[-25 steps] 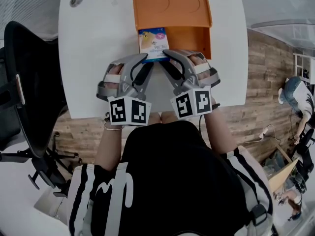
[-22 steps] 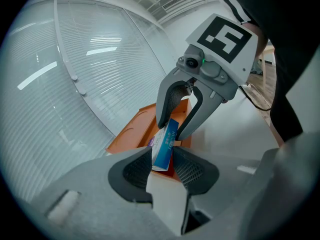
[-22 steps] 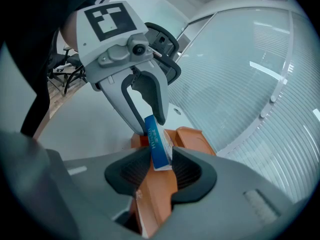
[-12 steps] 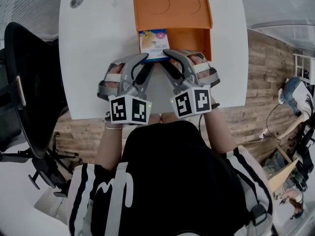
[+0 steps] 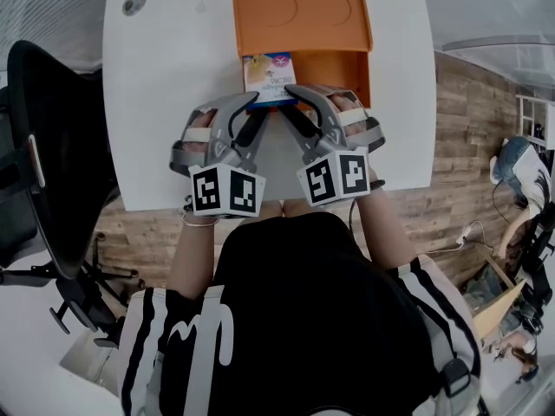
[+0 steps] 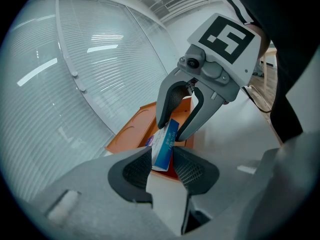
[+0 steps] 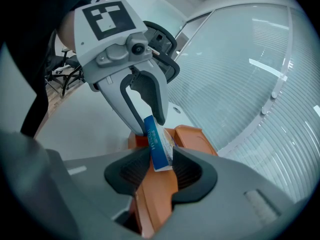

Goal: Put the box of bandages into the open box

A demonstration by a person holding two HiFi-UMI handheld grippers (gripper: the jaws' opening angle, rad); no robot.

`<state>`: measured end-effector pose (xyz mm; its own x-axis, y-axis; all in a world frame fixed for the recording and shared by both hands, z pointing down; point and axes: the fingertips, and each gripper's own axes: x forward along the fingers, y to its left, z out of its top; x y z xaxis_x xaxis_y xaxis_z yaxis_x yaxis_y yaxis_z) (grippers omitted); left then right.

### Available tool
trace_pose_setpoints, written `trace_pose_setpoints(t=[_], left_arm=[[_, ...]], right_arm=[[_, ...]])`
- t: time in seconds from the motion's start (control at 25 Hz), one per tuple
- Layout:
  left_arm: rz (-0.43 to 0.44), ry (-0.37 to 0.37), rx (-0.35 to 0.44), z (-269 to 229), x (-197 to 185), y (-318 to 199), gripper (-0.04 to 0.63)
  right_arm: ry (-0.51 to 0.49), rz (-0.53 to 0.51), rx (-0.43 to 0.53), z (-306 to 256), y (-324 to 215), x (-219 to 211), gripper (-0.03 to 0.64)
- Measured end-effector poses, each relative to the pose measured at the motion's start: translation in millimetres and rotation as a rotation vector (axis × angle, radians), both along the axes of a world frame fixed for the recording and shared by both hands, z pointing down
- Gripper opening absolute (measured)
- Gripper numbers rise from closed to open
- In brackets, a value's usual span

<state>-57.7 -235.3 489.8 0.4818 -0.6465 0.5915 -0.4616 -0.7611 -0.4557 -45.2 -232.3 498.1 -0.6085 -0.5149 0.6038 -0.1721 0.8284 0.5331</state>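
The box of bandages (image 5: 270, 74), blue and white, is held over the near left edge of the open orange box (image 5: 302, 17), which lies on the white table (image 5: 165, 102). My left gripper (image 5: 257, 105) and right gripper (image 5: 291, 102) meet at its near end, one from each side. In the left gripper view the bandage box (image 6: 164, 145) stands on edge between my ribbed pads (image 6: 135, 170), and they press on it. In the right gripper view the bandage box (image 7: 158, 145) is likewise clamped, above the orange box (image 7: 159, 189). Both grippers are shut on it.
A black office chair (image 5: 52, 154) stands left of the table. A round grommet (image 5: 133, 3) sits in the table's far left corner. The table's near edge runs just under my hands. Wood-plank floor lies to the right.
Both grippers and the bandage box have edged slightly away from the person and left, toward the orange box. The grip looks the same.
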Motion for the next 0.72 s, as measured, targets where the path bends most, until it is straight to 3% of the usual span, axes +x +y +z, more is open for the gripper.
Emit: trace_pose_setpoints(t=[0.72], left_arm=[[-0.014, -0.007, -0.016, -0.3, 0.6, -1.1, 0.137]], right_arm=[[-0.003, -0.011, -0.016, -0.7, -0.6, -0.2, 0.133]])
